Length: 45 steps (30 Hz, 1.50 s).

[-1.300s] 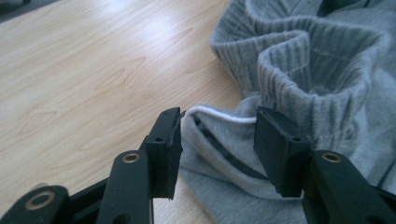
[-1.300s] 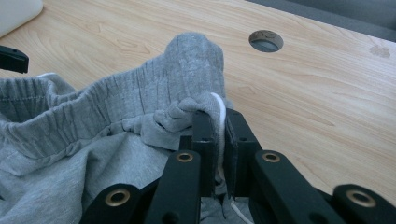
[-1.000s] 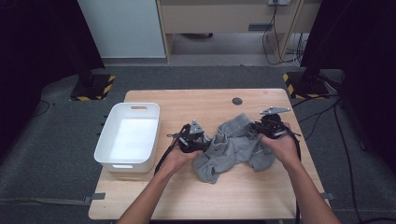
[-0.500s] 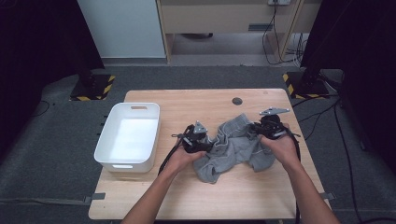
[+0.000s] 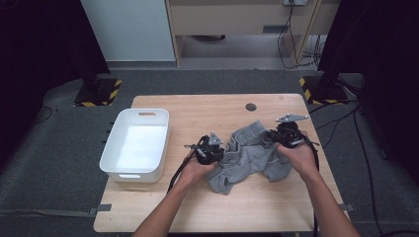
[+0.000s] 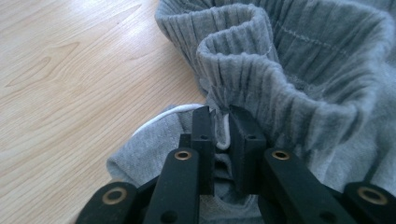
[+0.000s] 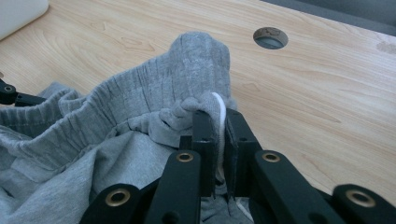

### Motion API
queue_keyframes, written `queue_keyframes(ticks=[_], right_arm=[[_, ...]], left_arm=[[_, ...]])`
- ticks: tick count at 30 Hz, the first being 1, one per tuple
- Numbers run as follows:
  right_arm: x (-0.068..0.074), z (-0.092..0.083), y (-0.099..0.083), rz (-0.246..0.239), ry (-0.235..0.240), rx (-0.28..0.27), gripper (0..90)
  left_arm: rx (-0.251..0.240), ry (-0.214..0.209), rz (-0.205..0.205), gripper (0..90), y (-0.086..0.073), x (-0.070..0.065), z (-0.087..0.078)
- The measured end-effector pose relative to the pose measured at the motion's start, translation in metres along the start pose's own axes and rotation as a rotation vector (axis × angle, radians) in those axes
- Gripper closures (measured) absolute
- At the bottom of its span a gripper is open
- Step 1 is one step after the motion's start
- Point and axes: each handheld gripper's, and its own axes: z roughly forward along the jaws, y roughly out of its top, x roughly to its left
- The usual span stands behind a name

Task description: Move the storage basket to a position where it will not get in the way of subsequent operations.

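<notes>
No readable writing. Left tongs just closed, pinching grey shorts' waistband and white drawstring. Right tongs clamped narrow on waistband, cord too, on counter.

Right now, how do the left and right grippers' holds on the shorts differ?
The left gripper, whose jaws have just been closing, pinches the ribbed waistband of the shorts at their left edge, near the bin. The right gripper pinches a bunched fold of waistband at the far right edge, near the table hole. The left has a white drawstring hanging between its jaws; the right's cord loops over the fold. Both are shut on grey fabric.
</notes>
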Motion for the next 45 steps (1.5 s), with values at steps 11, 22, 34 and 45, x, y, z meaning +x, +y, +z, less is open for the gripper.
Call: queue_keyframes(ticks=[11, 22, 34, 45], right_arm=[[-0.007, -0.009, -0.003, 0.017, -0.016, -0.033, 87.2], [-0.014, -0.023, 0.001, 0.022, -0.036, -0.068, 87.4], [-0.019, -0.035, 0.001, 0.022, -0.047, -0.092, 87.5], [-0.022, -0.042, 0.002, 0.033, -0.070, -0.091, 87.5]], left_arm=[[-0.062, 0.041, -0.063, 82.8, 0.011, 0.016, -0.032], [-0.088, 0.118, -0.061, 83.2, 0.020, 0.025, -0.054], [-0.107, 0.168, -0.073, 83.3, 0.027, 0.034, -0.070], [-0.131, 0.209, -0.088, 83.4, 0.031, 0.040, -0.084]])
